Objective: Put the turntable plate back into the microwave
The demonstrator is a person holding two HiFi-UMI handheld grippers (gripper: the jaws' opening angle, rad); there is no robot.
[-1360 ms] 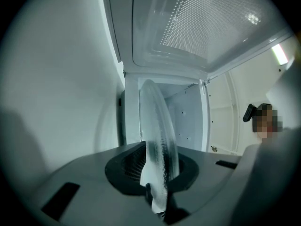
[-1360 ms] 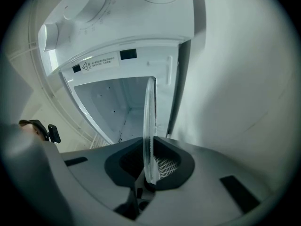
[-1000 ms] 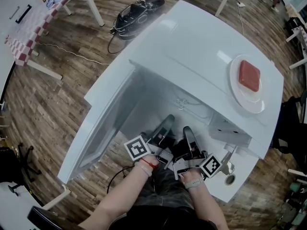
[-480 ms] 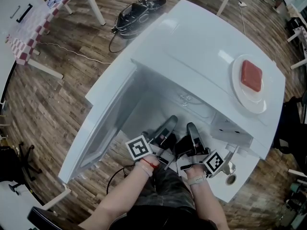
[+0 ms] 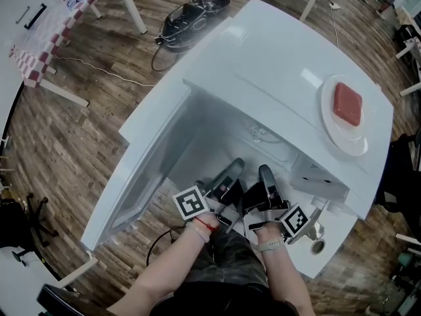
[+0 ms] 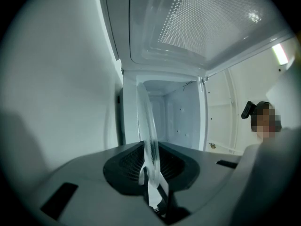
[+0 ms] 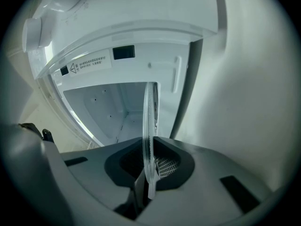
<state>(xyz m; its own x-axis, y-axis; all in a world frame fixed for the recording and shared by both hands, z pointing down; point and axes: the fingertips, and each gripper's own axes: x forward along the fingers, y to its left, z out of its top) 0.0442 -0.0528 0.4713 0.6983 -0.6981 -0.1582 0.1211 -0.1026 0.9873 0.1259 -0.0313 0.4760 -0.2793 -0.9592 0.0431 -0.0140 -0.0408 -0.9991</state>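
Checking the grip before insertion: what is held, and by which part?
The glass plate, held by its rim in both the left gripper and right gripper.

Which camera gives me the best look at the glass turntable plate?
The left gripper view: the turntable plate shows edge-on, clamped in the left gripper. The right gripper view shows a similar edge; the head view, only faint glints.

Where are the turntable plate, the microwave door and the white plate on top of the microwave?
turntable plate (image 6: 148,126): left gripper view, on the glass rim, seen edge-on above the jaws.
microwave door (image 5: 145,173): head view, on the open door's inner face.
white plate (image 5: 327,114): head view, on its bare left rim.
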